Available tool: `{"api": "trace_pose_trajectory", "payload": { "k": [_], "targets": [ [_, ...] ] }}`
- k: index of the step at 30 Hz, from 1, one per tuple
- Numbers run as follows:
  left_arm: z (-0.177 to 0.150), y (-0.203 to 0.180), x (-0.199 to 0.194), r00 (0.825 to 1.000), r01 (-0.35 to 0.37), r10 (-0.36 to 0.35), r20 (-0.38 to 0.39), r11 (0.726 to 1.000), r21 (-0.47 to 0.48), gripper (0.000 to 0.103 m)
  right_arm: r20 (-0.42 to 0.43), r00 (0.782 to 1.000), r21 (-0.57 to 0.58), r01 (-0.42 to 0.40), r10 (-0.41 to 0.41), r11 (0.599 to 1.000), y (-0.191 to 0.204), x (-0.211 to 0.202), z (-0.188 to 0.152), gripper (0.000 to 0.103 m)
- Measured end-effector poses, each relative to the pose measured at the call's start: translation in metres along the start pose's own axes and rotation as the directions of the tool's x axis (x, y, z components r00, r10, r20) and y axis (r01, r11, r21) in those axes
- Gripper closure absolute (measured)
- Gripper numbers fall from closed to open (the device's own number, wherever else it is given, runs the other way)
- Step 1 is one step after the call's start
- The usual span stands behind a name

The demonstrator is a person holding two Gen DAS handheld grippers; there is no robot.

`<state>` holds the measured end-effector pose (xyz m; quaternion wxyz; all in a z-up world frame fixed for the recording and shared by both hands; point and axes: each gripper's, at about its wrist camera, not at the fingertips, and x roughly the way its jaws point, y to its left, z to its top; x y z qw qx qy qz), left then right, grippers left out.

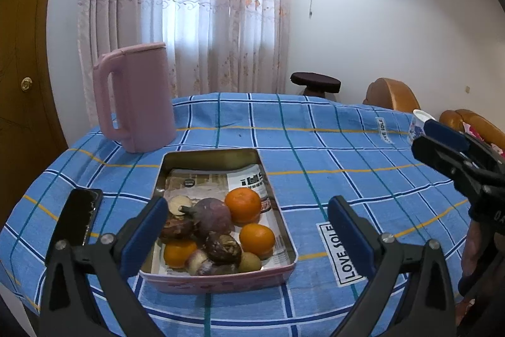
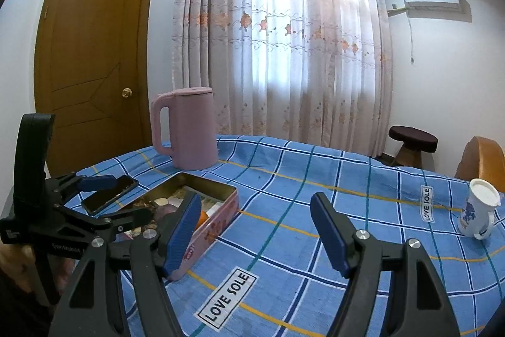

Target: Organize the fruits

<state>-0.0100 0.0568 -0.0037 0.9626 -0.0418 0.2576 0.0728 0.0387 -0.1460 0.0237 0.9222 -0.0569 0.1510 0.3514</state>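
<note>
The tin tray [image 1: 285,229] of fruit sits on the blue checked counter [image 1: 347,147], directly ahead of the left tongs [image 1: 247,234], whose blue-padded fingers are spread wide and frame it from the near side; the left finger overlaps the tray's left rim in that view. Inside the tray, on printed paper, lie three oranges, one far right [image 1: 243,204], one near right [image 1: 256,239] and one near left [image 1: 179,253], together with a purple mangosteen [image 1: 212,215], dark brown fruits [image 1: 223,248] and a small greenish one [image 1: 249,262]. The right tongs [image 2: 255,234] are also spread and hold nothing, hovering over bare cloth just right of the tray [image 2: 217,220], level and pointing toward the far side.

The left view shows the fruit clearly (the right view catches only the tray's flowered side wall and a sliver of orange). A black phone [image 1: 79,217] lies left of the tray, and a pink kettle [image 1: 139,97] stands beyond it. The right view alone shows fully the white-and-blue mug [image 2: 478,215] at the far right.
</note>
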Motion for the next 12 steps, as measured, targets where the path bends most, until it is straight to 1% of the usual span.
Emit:
{"api": "trace_pose_trajectory", "payload": {
  "k": [6,12],
  "targets": [
    [-0.001,-0.004,0.002,1.0,0.024,-0.024,-0.002,1.0,0.0,0.0,-0.012,1.0,0.003,0.0,0.0,1.0,-0.004,0.001,-0.006,0.03],
    [-0.003,-0.011,0.0,0.999,0.046,-0.046,0.005,0.999,0.02,0.0,-0.026,0.999,0.004,0.021,-0.021,1.0,-0.013,0.0,-0.011,0.03]
  ]
}}
